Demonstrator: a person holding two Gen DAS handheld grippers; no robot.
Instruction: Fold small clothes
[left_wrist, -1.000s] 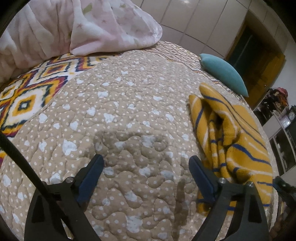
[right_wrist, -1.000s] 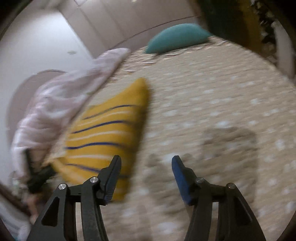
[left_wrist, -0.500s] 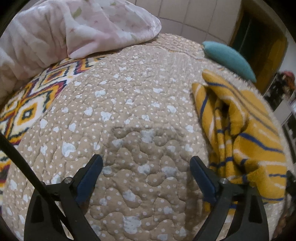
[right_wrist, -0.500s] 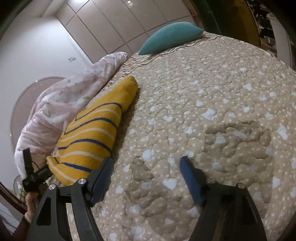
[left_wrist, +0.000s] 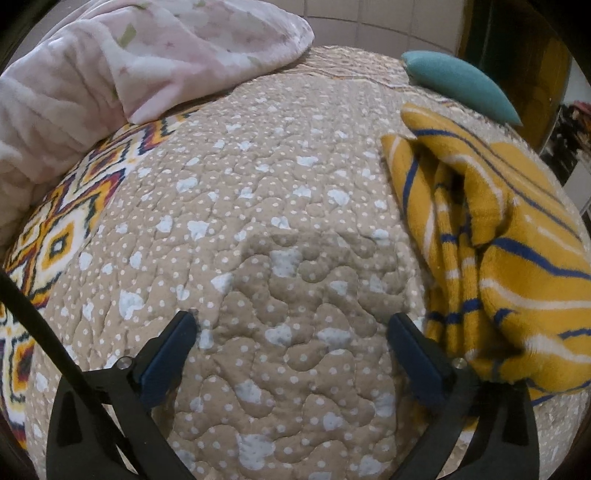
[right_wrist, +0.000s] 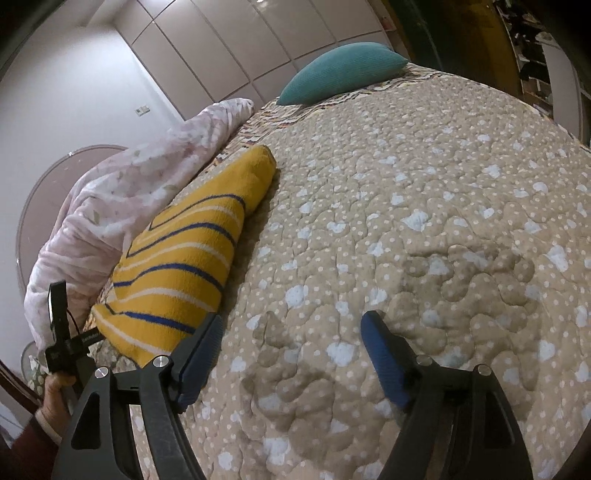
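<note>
Both grippers empty over the quilt, striped garment lying folded

The left gripper (left_wrist: 291, 328) hangs with its blue-padded jaws spread wide over the beige quilted bedspread with white dots (left_wrist: 258, 184), holding nothing. Just beside its right finger lies the mustard-yellow knit garment with blue and white stripes (left_wrist: 498, 240), folded into layers on the bed. The right gripper (right_wrist: 291, 332) is likewise spread apart and empty, the same garment (right_wrist: 184, 266) near its left finger. A teal cushion (right_wrist: 343, 70) sits farther back, and a pale pink floral blanket (left_wrist: 147, 62) is heaped beyond the garment
</note>
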